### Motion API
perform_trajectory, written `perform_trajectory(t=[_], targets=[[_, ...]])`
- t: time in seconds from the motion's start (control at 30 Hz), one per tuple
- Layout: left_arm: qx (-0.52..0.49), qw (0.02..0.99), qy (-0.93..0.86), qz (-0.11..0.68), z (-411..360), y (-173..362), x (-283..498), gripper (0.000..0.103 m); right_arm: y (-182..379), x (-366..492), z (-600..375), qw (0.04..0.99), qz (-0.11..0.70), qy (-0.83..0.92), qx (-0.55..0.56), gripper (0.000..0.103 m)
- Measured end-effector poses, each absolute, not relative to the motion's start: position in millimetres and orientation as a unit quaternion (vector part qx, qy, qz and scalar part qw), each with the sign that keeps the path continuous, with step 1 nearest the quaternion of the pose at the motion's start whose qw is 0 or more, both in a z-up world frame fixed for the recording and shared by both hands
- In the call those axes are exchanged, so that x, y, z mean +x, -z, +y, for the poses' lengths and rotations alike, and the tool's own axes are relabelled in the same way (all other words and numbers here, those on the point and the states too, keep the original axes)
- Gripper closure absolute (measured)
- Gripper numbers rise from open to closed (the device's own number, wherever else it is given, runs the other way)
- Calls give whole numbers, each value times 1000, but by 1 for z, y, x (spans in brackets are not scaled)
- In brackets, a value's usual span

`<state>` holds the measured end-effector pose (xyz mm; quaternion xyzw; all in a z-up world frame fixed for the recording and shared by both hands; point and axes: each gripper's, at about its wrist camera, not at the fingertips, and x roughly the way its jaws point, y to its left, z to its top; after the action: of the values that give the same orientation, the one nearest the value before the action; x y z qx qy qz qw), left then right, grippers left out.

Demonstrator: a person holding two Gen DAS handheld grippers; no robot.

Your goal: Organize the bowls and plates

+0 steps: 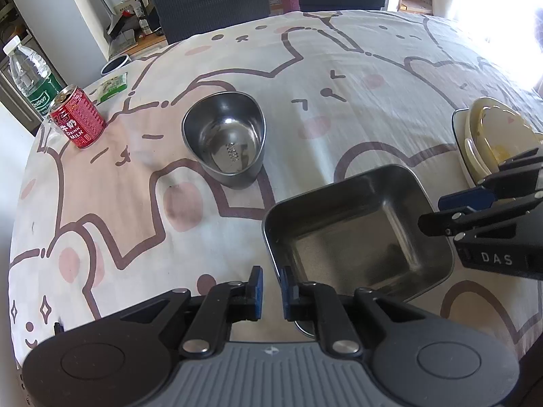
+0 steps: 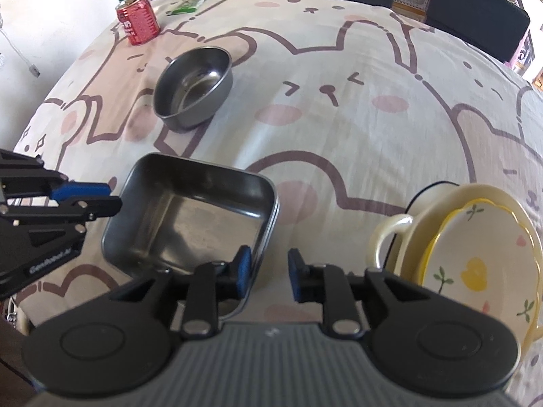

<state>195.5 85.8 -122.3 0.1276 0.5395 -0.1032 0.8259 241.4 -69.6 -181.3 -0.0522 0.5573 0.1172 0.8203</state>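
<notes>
A square steel tray lies on the table near me. A rounded steel bowl stands farther back. A cream handled bowl holds a flowered yellow-rimmed plate. My left gripper is open and empty at the tray's near-left corner. My right gripper is open and empty between the tray's right edge and the cream bowl.
A red milk can, a water bottle and a green packet stand at the far left. Dark chairs line the far edge. The table wears a cartoon cloth.
</notes>
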Motion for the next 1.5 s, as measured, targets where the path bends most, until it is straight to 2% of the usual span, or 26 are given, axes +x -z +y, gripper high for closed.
perform_trajectory(t=[0.6, 0.8, 0.9, 0.97, 1.13, 1.17, 1.23, 1.4, 1.5], targets=[[124, 828, 102, 538, 88, 122, 197, 83, 188, 243, -76, 815, 564, -129, -34, 75], [123, 829, 102, 536, 87, 121, 196, 83, 187, 244, -75, 814, 567, -123, -32, 72], [119, 829, 109, 536, 85, 119, 196, 83, 181, 244, -78, 821, 556, -127, -15, 64], [117, 830, 113, 534, 83, 118, 196, 78, 176, 244, -80, 824, 550, -138, -5, 56], [109, 838, 116, 522, 82, 110, 195, 44, 170, 240, -76, 828, 543, -141, -24, 33], [107, 841, 116, 517, 83, 107, 194, 40, 169, 239, -76, 829, 540, -142, -27, 31], [99, 849, 113, 507, 86, 100, 194, 22, 164, 237, -77, 831, 535, -148, -29, 24], [65, 869, 89, 482, 99, 83, 203, 5, 144, 234, -80, 849, 506, -153, -27, 9], [47, 881, 62, 467, 110, 76, 216, 3, 135, 236, -82, 859, 486, -161, -19, 2]])
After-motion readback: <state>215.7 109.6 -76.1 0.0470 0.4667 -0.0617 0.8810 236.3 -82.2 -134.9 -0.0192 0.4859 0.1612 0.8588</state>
